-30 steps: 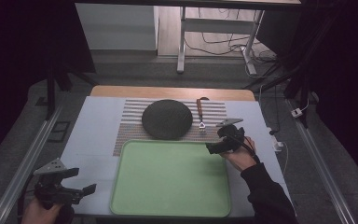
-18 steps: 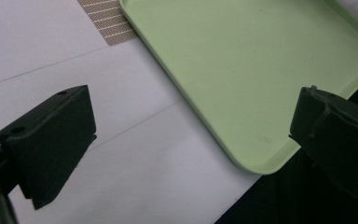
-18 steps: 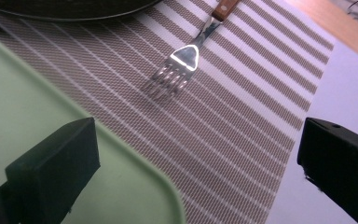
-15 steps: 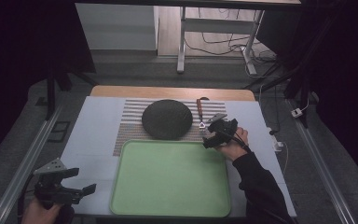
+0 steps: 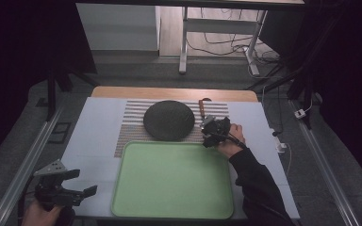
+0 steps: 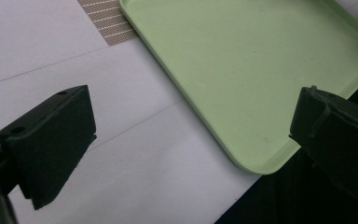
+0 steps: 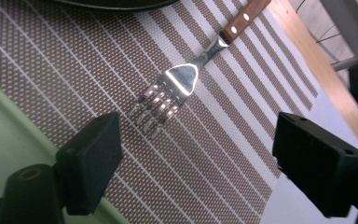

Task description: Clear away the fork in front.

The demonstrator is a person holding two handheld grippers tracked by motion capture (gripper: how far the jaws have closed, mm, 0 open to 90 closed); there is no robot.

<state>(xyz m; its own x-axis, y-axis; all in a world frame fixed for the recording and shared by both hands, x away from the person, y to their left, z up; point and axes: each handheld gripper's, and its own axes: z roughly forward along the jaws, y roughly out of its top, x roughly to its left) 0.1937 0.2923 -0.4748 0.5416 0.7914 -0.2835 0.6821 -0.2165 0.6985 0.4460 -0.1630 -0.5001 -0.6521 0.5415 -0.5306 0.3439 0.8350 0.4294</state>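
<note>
Fork [image 7: 175, 95] lies flat on the striped placemat [image 7: 214, 158], at about 3 o'clock of the dark round plate [image 5: 168, 120], tines pointing toward the green tray [image 5: 172, 181], wooden handle running away toward the far tabletop [image 5: 94, 141] edge. In the high view only the handle end of the fork [image 5: 201, 106] clears the gripper.

Right hand-held gripper [image 7: 191, 154] sits low over the tines; jaws have just been closing but remain spread, one either side and short of the tines, pads not touching metal. No grasp yet. In the high view the same right hand-held gripper [image 5: 210, 134] is at the tray's 1 o'clock corner, just off its far rim.

Left hand-held gripper [image 5: 78, 188] is parked at the tray's 8 o'clock, jaws spread wide, nothing between them, over bare tabletop beside the tray's near corner [image 6: 261, 163].

Progress, my read: early. Approach is essentially done, alignment looks fair. Left to do: advance over the tines or neck, close, lift, then move the fork, likely to the tray, which is empty.
</note>
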